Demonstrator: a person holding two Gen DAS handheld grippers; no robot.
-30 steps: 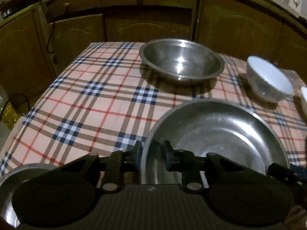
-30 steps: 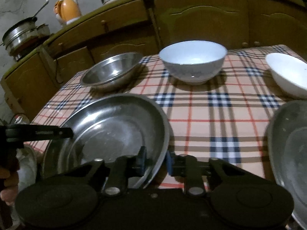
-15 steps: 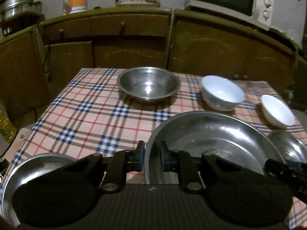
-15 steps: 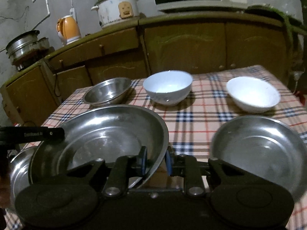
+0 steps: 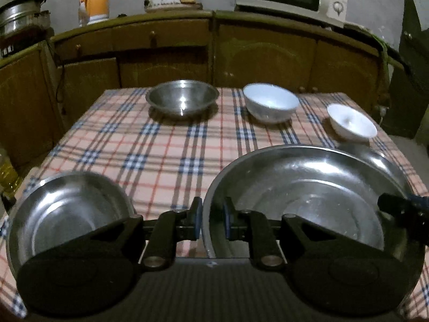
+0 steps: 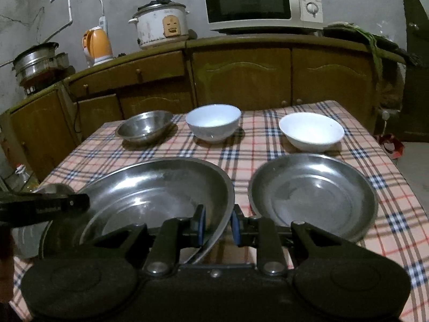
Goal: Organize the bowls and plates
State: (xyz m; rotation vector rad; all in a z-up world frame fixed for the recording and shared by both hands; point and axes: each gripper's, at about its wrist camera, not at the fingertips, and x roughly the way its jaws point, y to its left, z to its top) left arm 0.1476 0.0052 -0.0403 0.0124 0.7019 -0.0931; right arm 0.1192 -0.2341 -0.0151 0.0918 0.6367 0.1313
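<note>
Both grippers hold one large steel plate (image 5: pixel 308 187) above the checked table. My left gripper (image 5: pixel 211 221) is shut on its left rim. My right gripper (image 6: pixel 217 224) is shut on its right rim; the plate (image 6: pixel 150 193) fills the left of the right wrist view. A smaller steel plate (image 5: pixel 67 209) lies at the table's near left. Another steel plate (image 6: pixel 313 196) lies at the near right. A steel bowl (image 5: pixel 182 100), a white bowl (image 5: pixel 270 103) and a smaller white bowl (image 5: pixel 351 124) stand in a row at the back.
The table (image 5: pixel 161 150) has a checked cloth. Brown cabinets (image 6: pixel 241 75) run behind it, with a microwave (image 6: pixel 262 2), a rice cooker (image 6: pixel 161 24) and an orange kettle (image 6: pixel 96 44) on top. Steel pots (image 6: pixel 34 61) stand at the far left.
Both grippers have lifted and drawn back with the large plate held between them. More of the table and the back counter has come into view.
</note>
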